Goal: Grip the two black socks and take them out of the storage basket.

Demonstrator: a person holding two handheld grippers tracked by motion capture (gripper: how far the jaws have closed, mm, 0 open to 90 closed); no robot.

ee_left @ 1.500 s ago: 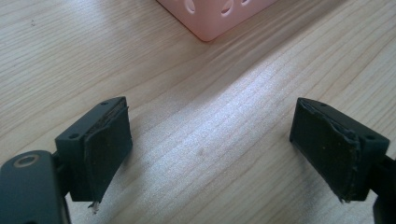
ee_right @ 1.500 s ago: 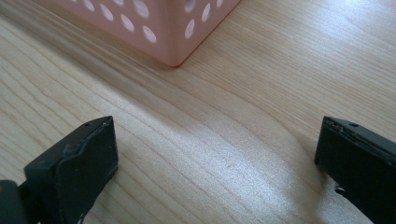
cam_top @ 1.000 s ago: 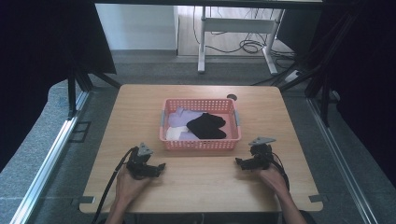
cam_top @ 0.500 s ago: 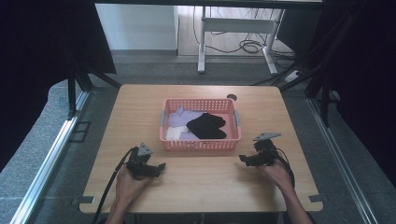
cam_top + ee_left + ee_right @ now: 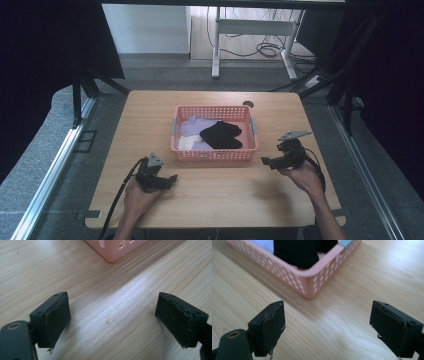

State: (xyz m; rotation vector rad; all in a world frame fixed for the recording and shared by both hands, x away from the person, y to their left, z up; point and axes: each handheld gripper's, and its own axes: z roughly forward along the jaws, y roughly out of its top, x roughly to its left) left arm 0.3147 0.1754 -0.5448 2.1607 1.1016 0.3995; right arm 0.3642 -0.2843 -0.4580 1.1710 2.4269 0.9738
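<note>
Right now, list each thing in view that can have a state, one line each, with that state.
Left gripper: open, nothing between the jaws, over bare table.
Right gripper: open, empty, pointed at the basket's corner.
Pink basket: upright on the table, holding clothes.
Black garment: crumpled, on top of the pile in the basket.
Lilac garment: lying in the basket, partly under the black one.
Table: bearing the basket.

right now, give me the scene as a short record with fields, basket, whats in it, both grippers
basket: pink basket at mid table, perforated walls
contents: black cloth on top, lilac cloth and a white piece under it
left gripper: left gripper low over the table, near the basket's front left corner, jaws open, nothing between
right gripper: right gripper by the basket's front right corner, jaws open, nothing between
</note>
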